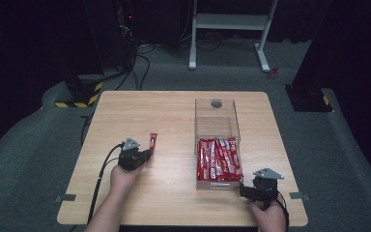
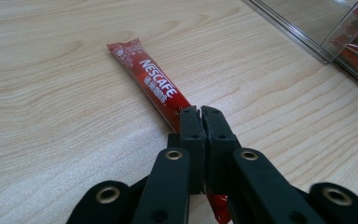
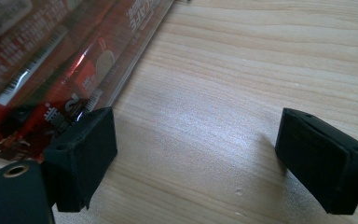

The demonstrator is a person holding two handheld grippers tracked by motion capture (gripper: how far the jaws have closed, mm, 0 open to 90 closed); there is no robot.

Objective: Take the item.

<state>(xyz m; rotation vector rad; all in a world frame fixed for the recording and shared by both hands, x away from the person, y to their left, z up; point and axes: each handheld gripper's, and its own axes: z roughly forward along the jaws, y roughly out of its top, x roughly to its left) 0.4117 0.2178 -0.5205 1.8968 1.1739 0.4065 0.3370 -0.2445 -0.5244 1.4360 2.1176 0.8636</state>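
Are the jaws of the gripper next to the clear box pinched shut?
No, the right gripper has its jaws standing wide apart over bare table, right beside the clear box of red sachets.

The worktop (image 1: 174,203) is of pale wood with a fine darker grain. The single sachet (image 2: 150,84) is bright red with white NESCAFE letters and a darker red band at its end. The sachets in the box (image 1: 219,159) are the same red — with white and black print. The box (image 1: 216,121) itself is clear and colourless. Both tongs are matt black: the left tongs (image 2: 201,112) with small brass-coloured rivets, the right tongs (image 3: 193,158) likewise. The floor (image 1: 348,145) is grey carpet — a yellow-and-black striped base (image 1: 79,96) stands on it.
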